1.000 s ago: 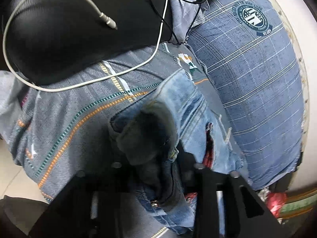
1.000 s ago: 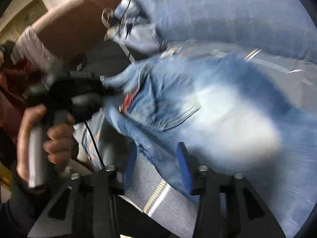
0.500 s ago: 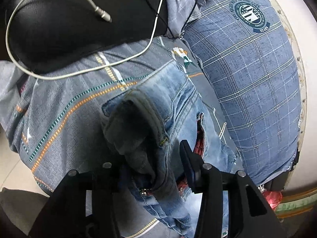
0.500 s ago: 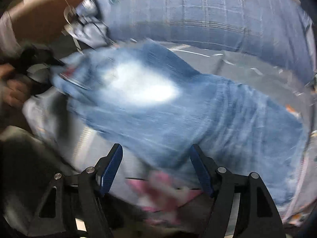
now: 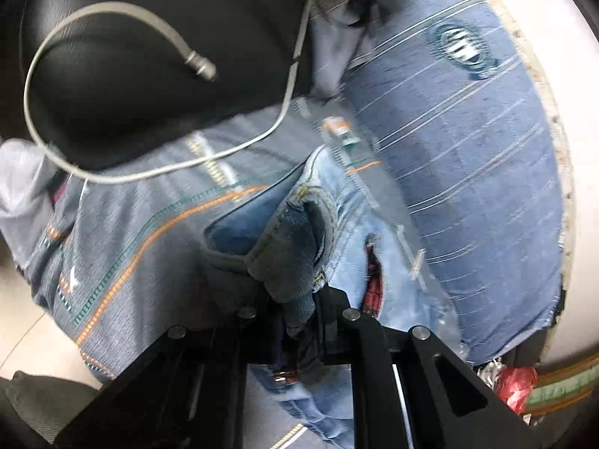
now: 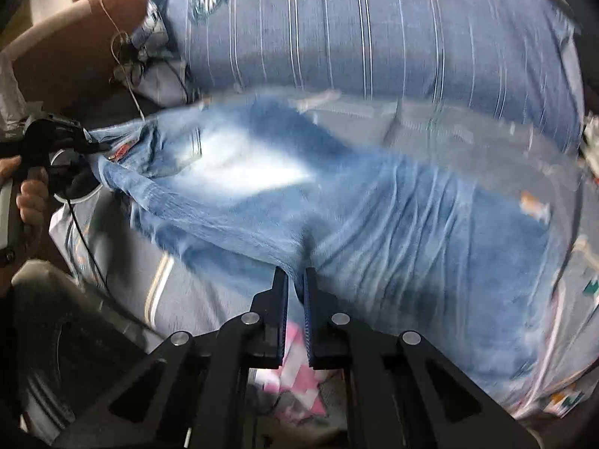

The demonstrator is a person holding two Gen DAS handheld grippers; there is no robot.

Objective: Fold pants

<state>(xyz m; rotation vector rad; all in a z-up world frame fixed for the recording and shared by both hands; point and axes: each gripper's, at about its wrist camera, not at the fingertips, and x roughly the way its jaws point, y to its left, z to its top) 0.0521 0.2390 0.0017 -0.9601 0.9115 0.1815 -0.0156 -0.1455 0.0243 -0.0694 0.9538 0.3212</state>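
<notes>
Denim jeans [image 6: 337,202] lie spread across a patterned sheet [image 5: 123,239], waistband at the left, legs running right, in front of a striped blue pillow [image 6: 374,30]. At the far left a hand [image 6: 32,194] holds the left gripper [image 5: 299,321], angled down, jaws closing on the bunched waistband. The right gripper [image 6: 295,292], also angled down, is pinched narrow on the jeans' near edge at mid-leg. Half a second ago its jaws stood wide above the cloth; the left gripper's were wider too. Blur smears both views. The left pads are buried in denim, and a pink cloth [image 6: 299,374] hides partly behind the right fingers [image 6: 280,299].
</notes>
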